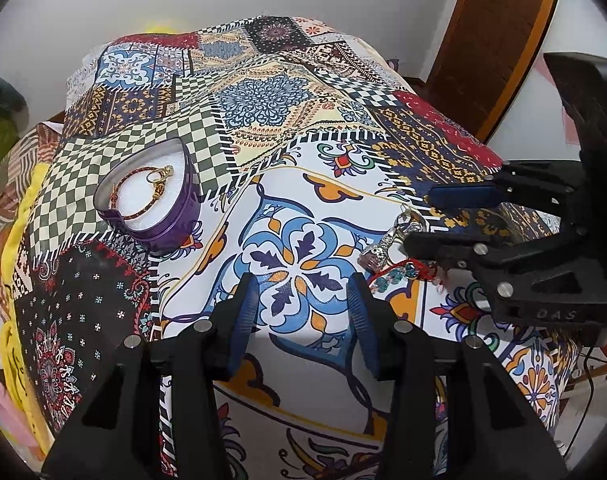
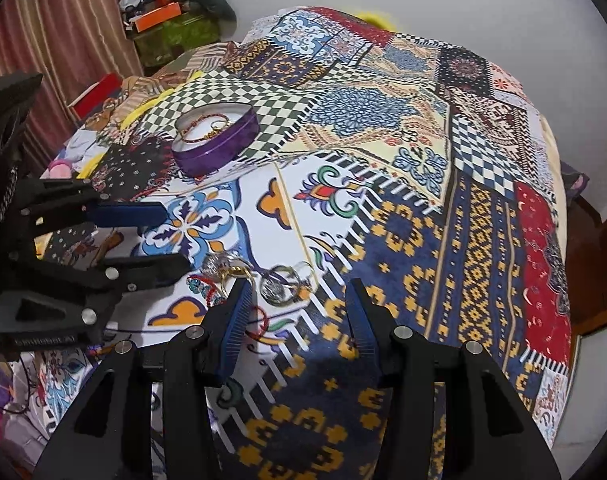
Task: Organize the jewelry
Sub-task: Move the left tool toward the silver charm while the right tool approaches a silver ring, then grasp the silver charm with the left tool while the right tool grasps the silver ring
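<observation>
While the left tongs point(image 1: 303, 300) hang open and empty, the right tongs point(image 2: 299, 304), also open, sit nearest the jewelry pile point(image 2: 259, 280), lying just ahead by their left finger on the bed point(image 2: 423, 220).

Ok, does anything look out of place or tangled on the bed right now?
Yes: several loose jewelry pieces lie heaped and overlapping on the bedspread, outside the purple tin. The tin sits upright, a bracelet inside.

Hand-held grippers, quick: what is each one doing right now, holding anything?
Left hand-held gripper: open, holding nothing, above the patterned cloth.
Right hand-held gripper: open, holding nothing, its left finger beside the loose jewelry pile.
</observation>
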Motion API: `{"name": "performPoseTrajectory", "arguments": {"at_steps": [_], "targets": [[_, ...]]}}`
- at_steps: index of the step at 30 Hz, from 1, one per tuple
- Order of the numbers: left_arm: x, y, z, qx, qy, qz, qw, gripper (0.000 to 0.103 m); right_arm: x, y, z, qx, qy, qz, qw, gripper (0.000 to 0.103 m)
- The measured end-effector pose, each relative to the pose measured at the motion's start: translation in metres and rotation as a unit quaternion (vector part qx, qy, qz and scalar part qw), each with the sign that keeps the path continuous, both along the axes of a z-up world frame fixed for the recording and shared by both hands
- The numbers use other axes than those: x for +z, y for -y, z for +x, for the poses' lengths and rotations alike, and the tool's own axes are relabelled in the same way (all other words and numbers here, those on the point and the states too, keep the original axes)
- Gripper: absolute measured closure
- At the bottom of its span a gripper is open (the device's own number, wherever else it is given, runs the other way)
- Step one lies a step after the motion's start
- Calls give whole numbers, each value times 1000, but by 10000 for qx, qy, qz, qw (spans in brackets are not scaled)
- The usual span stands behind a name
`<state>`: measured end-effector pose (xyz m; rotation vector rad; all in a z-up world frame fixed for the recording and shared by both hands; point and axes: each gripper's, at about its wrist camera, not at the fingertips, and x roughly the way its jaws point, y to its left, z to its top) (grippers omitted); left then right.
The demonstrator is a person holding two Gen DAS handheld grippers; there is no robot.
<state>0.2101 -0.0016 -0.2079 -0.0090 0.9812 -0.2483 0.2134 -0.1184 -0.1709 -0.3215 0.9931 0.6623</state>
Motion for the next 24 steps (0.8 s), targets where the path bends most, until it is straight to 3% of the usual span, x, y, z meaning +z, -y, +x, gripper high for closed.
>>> {"name": "performPoseTrajectory", "arguments": {"at_steps": [4,6,14,17,21,24], "targets": [[1,0,0,-30,-26,-66,10000,58,-1,-5,2,32,-26,19,10000,89],[2,1,1,-58,-43,-145,9999,58,0,-5,1,48,-65,102,9999,94],[4,10,3,-207,-42,-250,9995,58,11,-1,-3,22,168,53,9998,94],[4,17,6,-328,-16,-224,9992,64,14,5,0,-55,131,97,9999,91],[3,27,11,-497,33,-194,9986,79,15,9,4,-141,161,96,9997,77],[1,29,17,-545,29,-331,9980,89,16,10,6,-163,175,120,9996,76]]}}
